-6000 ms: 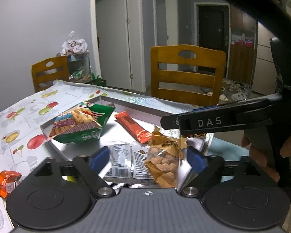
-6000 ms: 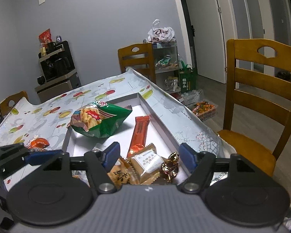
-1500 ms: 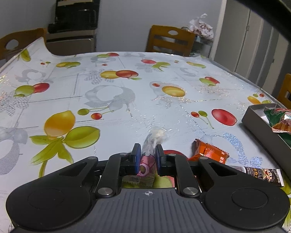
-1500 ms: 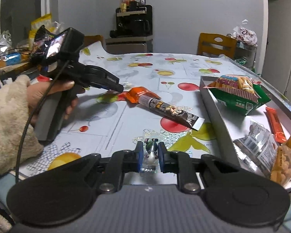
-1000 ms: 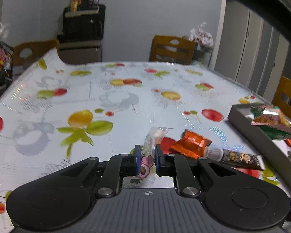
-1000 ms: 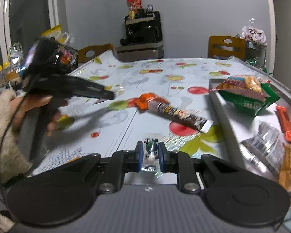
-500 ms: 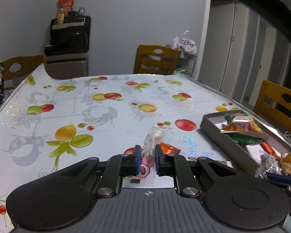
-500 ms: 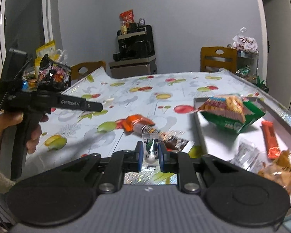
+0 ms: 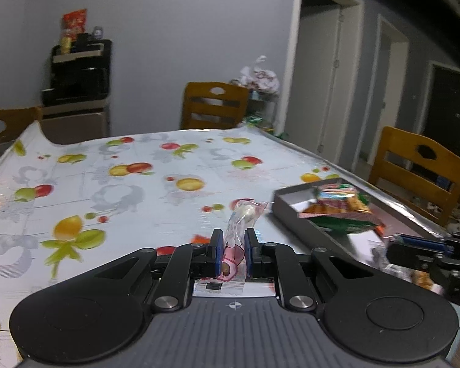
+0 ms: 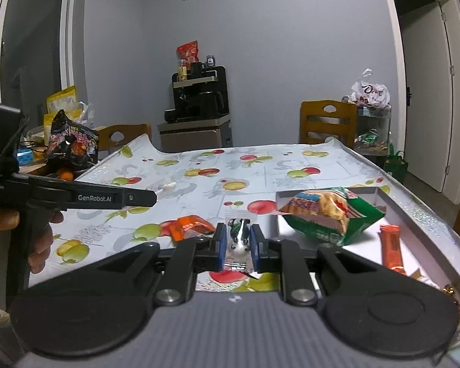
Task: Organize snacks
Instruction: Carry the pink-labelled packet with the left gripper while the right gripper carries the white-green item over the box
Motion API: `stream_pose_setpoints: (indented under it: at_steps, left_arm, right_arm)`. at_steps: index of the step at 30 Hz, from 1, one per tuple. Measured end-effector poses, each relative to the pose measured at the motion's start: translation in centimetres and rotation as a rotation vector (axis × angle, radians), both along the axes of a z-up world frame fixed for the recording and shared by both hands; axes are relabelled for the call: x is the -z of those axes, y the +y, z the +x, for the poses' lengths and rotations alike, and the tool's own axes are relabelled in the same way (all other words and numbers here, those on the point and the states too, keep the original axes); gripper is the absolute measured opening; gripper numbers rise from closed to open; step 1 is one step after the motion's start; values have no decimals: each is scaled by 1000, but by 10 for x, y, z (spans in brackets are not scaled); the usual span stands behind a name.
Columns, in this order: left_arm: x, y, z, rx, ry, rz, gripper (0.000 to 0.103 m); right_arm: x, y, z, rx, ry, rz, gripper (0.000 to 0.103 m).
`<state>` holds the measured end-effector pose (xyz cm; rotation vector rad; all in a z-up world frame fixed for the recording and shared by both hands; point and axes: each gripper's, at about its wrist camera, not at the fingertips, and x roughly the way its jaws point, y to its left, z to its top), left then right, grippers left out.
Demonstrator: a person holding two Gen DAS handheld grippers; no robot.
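We note the left gripper [image 9: 233,253] clamped on a clear pink-printed candy wrapper [image 9: 237,233], held above the fruit-patterned tablecloth [image 9: 113,184]. The right gripper [image 10: 237,247] pinches a small green-and-white wrapped sweet [image 10: 238,234], also off the table. Near both sits the grey shallow cardboard tray [image 10: 420,214], holding a green crinkled snack bag [image 10: 331,214] and an orange bar [image 10: 391,250]. An orange packet [image 10: 188,227] lies on the cloth just left of the tray.

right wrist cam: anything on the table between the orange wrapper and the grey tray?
In the right wrist view, only fruit-print tablecloth shows between the orange wrapper and the grey tray; the right gripper and its small green-and-white packet cover the near part.
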<state>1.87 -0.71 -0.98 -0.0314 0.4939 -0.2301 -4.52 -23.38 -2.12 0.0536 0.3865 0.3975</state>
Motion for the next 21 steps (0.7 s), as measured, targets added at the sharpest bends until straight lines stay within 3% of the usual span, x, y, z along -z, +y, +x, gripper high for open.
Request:
stream_pose_setpoints:
  at_steps: [7, 21]
  left_arm:
    - [0, -39, -4, 122, -5, 1, 16]
    - [13, -121, -13, 338, 18, 48, 16]
  right_arm:
    - [4, -26, -1, 67, 7, -5, 16]
    - [19, -124, -11, 290, 41, 19, 16]
